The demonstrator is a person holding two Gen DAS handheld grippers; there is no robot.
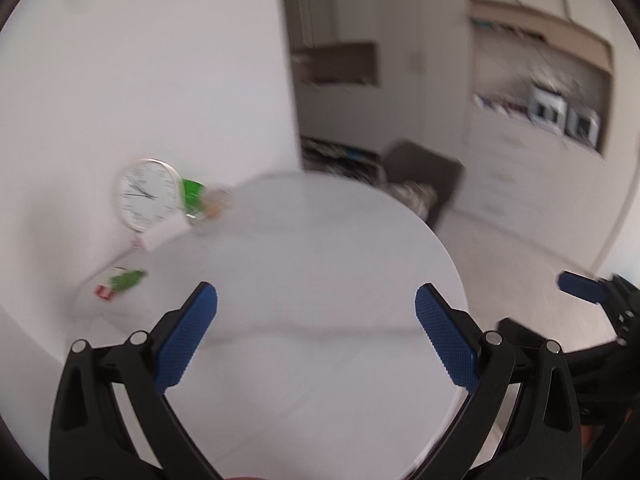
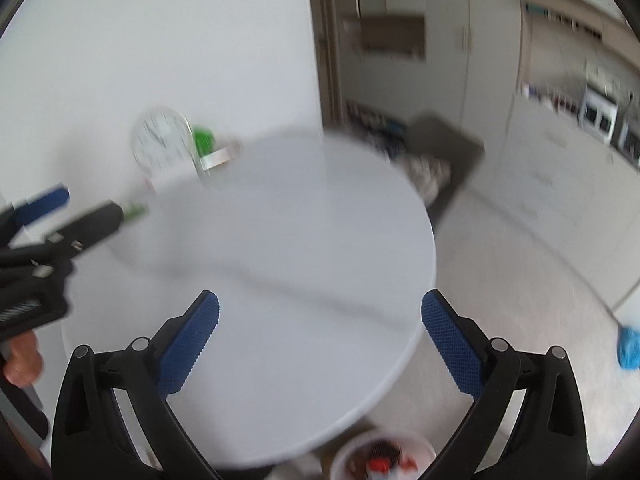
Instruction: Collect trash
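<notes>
- The green and red wrapper (image 1: 119,282) lies ahead and to the left of my left gripper (image 1: 316,308), near the far left edge of the round white table (image 1: 320,248), close to the wall.
- My left gripper is the nearer one; from my right gripper (image 2: 320,312) the wrapper (image 2: 136,211) sits far off to the left, partly hidden behind the left tool's finger.
- The wrapper's long axis seems to run left to right across my left gripper's line of reach, though blur makes this uncertain.
- It looks flat and crumpled, green with a red and white patch at one end; I'd judge it light and easily pushed.
- Both my grippers are spread wide and hold nothing.
- A white bin (image 2: 384,456) with red and dark scraps inside sits just below my right gripper, under the near table edge.
- A round clock (image 1: 148,194) leans on the wall beyond the wrapper, a green object (image 1: 193,193) beside it.
</notes>
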